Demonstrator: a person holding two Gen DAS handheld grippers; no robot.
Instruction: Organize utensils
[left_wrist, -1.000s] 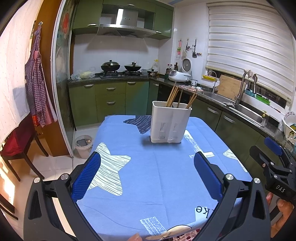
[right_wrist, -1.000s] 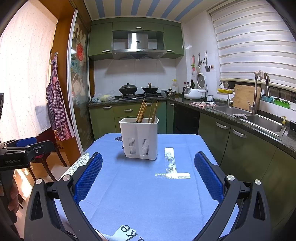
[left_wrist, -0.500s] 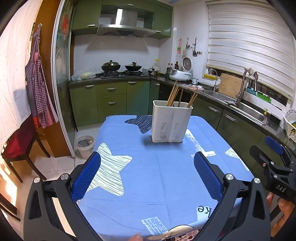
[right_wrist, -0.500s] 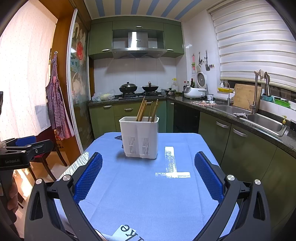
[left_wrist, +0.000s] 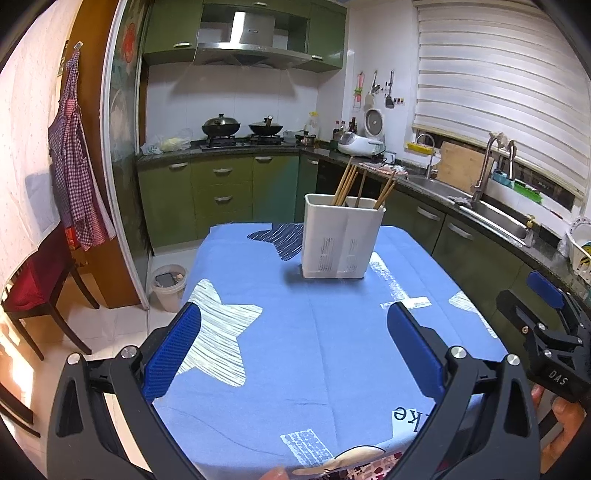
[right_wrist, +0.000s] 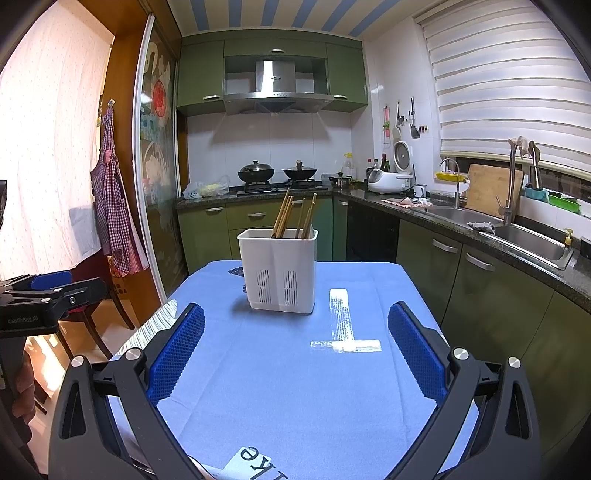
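Kitchen: green cabinets (right_wrist: 255, 214) along two walls, steel range hood (right_wrist: 275, 86) over white tile, slatted blind (right_wrist: 506, 92) above the sink (right_wrist: 532, 240), checked apron (right_wrist: 110, 206) hanging by a red chair (left_wrist: 33, 280), pale floor tiles (left_wrist: 114, 325).

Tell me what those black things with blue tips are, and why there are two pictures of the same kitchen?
They are tongs that a person holds, one in each hand, each carrying a small camera. One picture looks along the left tongs, the other along the right tongs. That is why you see the kitchen twice, from slightly different spots. Both tongs are open and hold nothing. On the table's blue tablecloth stands a white utensil holder with wooden chopsticks sticking out.
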